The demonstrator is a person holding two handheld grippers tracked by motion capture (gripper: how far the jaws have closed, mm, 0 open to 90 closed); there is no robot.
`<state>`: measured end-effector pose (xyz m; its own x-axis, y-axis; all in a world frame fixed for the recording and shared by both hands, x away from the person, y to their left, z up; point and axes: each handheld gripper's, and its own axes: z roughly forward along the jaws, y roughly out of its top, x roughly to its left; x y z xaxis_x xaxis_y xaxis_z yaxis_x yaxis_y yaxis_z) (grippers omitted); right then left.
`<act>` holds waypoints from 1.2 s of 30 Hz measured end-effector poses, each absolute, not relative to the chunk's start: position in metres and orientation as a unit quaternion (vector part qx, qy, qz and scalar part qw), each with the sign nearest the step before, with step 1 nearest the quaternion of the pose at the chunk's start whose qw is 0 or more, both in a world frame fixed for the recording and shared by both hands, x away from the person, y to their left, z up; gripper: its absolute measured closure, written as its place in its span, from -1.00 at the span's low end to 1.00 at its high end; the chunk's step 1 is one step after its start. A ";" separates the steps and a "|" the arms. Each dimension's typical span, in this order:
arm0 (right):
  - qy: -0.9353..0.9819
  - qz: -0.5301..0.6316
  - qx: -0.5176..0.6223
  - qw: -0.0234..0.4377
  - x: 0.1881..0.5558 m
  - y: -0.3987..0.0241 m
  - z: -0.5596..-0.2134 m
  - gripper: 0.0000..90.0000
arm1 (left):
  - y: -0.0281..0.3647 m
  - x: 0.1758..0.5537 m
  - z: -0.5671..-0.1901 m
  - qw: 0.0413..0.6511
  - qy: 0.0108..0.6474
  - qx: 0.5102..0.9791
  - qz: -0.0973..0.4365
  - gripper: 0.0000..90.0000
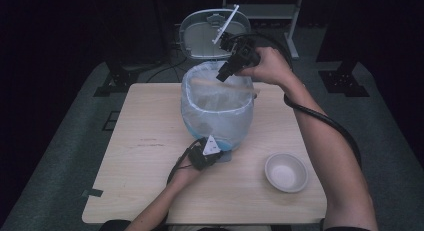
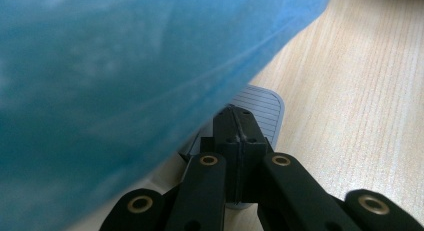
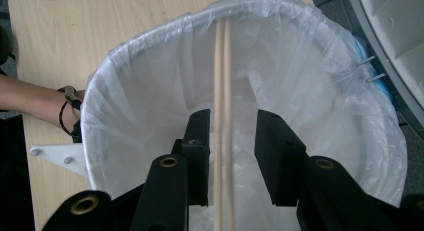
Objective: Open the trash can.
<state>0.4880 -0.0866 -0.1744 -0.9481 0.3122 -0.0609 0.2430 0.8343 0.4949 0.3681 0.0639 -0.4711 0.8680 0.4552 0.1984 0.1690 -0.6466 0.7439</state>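
A blue pedal bin point(image 1: 217, 122) lined with a white bag point(image 3: 150, 91) stands mid-table, its grey lid point(image 1: 207, 33) swung up at the back. My left gripper point(image 1: 212, 153) is shut, its tips resting on the ridged grey pedal point(image 2: 262, 103) at the bin's point(image 2: 125, 81) foot. Over the bin's far rim my right gripper point(image 1: 222, 76) hangs open. A pair of wooden chopsticks point(image 3: 222, 66) runs between its parted jaws without touching them. In the high view the chopsticks point(image 1: 225, 86) lie across the bin's mouth.
An empty white bowl point(image 1: 286, 172) sits on the wooden table point(image 1: 150, 141) at the front right. The lid point(image 3: 395, 36) stands just right of my right gripper point(image 3: 232, 126). Dark floor and stand legs surround the table.
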 end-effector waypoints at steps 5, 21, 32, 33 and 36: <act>0.955 0.253 0.139 0.062 0.483 -0.094 -0.177 0.45 | 0.064 0.368 -0.471 0.382 0.176 0.888 0.187 1.00; 0.944 0.291 0.148 0.049 0.464 -0.139 -0.185 0.32 | 0.064 0.368 -0.471 0.383 0.176 0.887 0.188 1.00; 0.939 0.301 0.157 0.048 0.448 -0.167 -0.189 0.28 | 0.064 0.368 -0.471 0.382 0.176 0.887 0.188 1.00; 0.939 0.301 0.157 0.048 0.446 -0.170 -0.190 0.28 | 0.064 0.368 -0.471 0.382 0.175 0.888 0.188 1.00; 0.939 0.301 0.157 0.048 0.443 -0.175 -0.193 0.26 | 0.064 0.368 -0.471 0.381 0.175 0.888 0.189 1.00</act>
